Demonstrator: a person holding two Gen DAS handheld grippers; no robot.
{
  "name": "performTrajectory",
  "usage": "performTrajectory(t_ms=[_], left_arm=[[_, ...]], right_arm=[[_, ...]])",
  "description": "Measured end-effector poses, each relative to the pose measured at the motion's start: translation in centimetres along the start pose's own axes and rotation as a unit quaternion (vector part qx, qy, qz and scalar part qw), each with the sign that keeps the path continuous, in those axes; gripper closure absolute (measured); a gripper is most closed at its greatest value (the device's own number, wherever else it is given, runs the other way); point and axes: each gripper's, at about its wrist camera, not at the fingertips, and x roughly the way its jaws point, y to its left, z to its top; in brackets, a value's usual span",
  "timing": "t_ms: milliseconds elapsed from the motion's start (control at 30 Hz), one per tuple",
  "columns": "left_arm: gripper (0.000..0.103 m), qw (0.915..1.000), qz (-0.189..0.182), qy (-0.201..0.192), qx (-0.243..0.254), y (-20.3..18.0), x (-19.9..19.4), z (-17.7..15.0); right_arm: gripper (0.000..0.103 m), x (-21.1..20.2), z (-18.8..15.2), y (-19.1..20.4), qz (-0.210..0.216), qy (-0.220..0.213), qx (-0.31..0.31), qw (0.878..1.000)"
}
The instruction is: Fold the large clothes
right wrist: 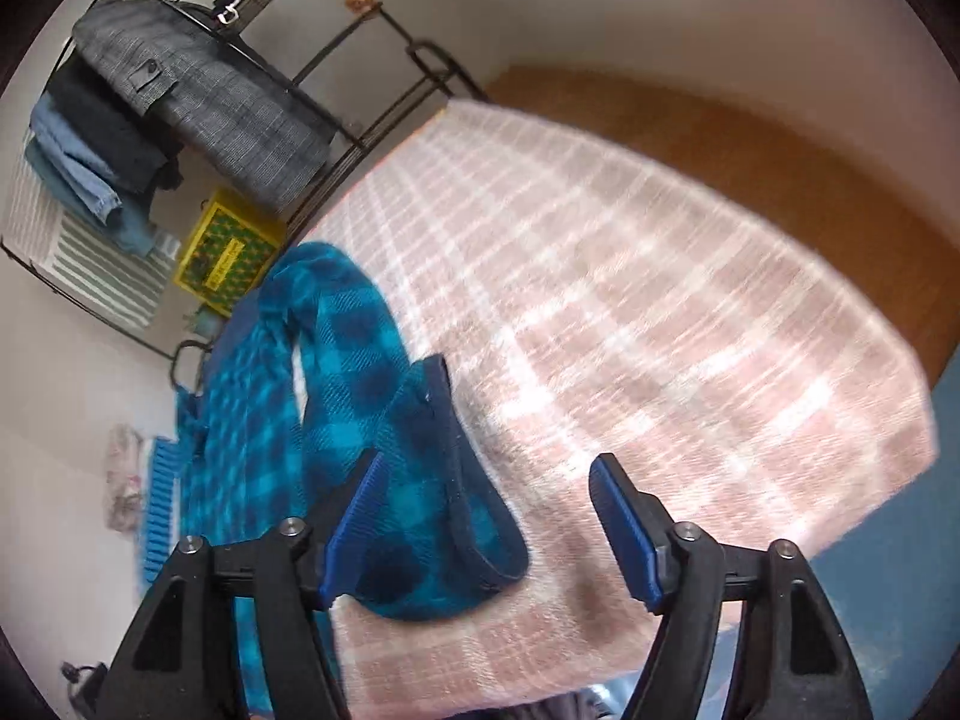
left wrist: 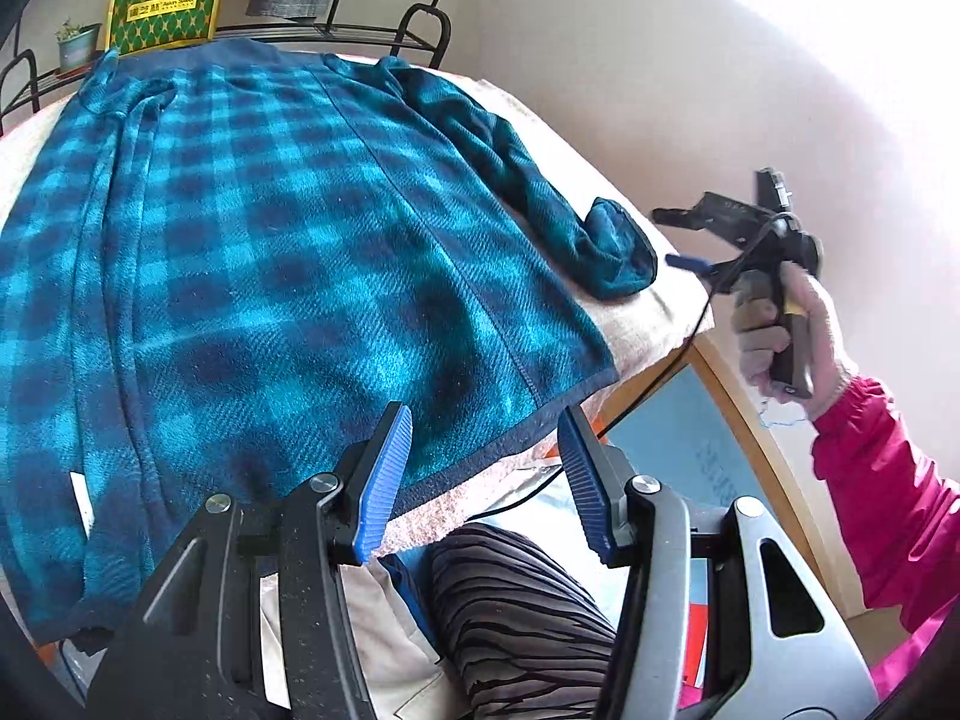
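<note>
A large blue plaid fleece garment (left wrist: 288,252) lies spread flat on a table covered with a pink checked cloth (left wrist: 648,312). One sleeve (left wrist: 540,192) runs along its right side, the cuff (left wrist: 621,252) near the table's right edge. My left gripper (left wrist: 486,474) is open and empty just above the garment's near hem. In the right wrist view my right gripper (right wrist: 486,516) is open and empty, hovering over the sleeve cuff (right wrist: 420,480) on the cloth (right wrist: 660,312). The right gripper also shows in the left wrist view (left wrist: 690,240), held beside the cuff.
A black wire rack (right wrist: 336,96) with hanging clothes (right wrist: 198,84) stands behind the table. A green and yellow box (left wrist: 165,3) and a small potted plant (left wrist: 75,45) stand at the back. The person's legs (left wrist: 516,618) are at the near table edge.
</note>
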Motion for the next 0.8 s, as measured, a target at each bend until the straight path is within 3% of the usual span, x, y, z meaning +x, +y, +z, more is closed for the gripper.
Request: performTrajectory(t_ms=[33,100,133,167,267,367,467,567,633,800], left_arm=[[0.051,1.0000,-0.001,-0.003,-0.001,0.0,-0.2,0.0],[0.051,1.0000,-0.002,-0.008,-0.004,0.0,-0.5,0.2],[0.051,0.9999,-0.002,-0.012,-0.007,0.0,-0.8,0.3],[0.051,0.9999,-0.002,-0.014,-0.009,0.0,-1.0,0.3],[0.051,0.9996,-0.001,-0.024,-0.012,0.3,-2.0,0.4],[0.051,0.9993,-0.003,-0.032,-0.016,0.7,-2.5,0.8],[0.051,0.9986,-0.006,-0.047,-0.024,1.1,-3.3,1.4],[0.051,0.9971,-0.010,-0.065,-0.037,1.7,-4.3,1.8],[0.051,0.9955,-0.012,-0.078,-0.052,2.5,-5.2,1.9],[0.051,0.9911,-0.017,-0.093,-0.094,4.6,-6.5,1.6]], right_arm=[[0.030,0.8,0.1,-0.3,0.003,0.011,0.009,1.000],[0.046,2.7,0.2,-0.5,0.010,0.031,0.029,0.999],[0.079,3.0,-0.2,-0.7,0.027,0.037,0.034,0.998],[0.093,3.2,-0.5,-0.7,0.047,0.048,0.044,0.997],[0.099,0.9,-1.3,0.6,0.077,0.023,0.046,0.996],[0.100,-3.3,-1.9,4.5,0.081,-0.026,-0.018,0.996],[0.100,-7.3,-3.1,10.3,0.092,-0.067,-0.110,0.987],[0.100,-9.1,-5.7,16.4,0.096,-0.085,-0.221,0.967],[0.100,-9.0,-8.4,20.0,0.103,-0.078,-0.297,0.946],[0.100,-3.4,-15.8,23.9,0.104,0.031,-0.415,0.903]])
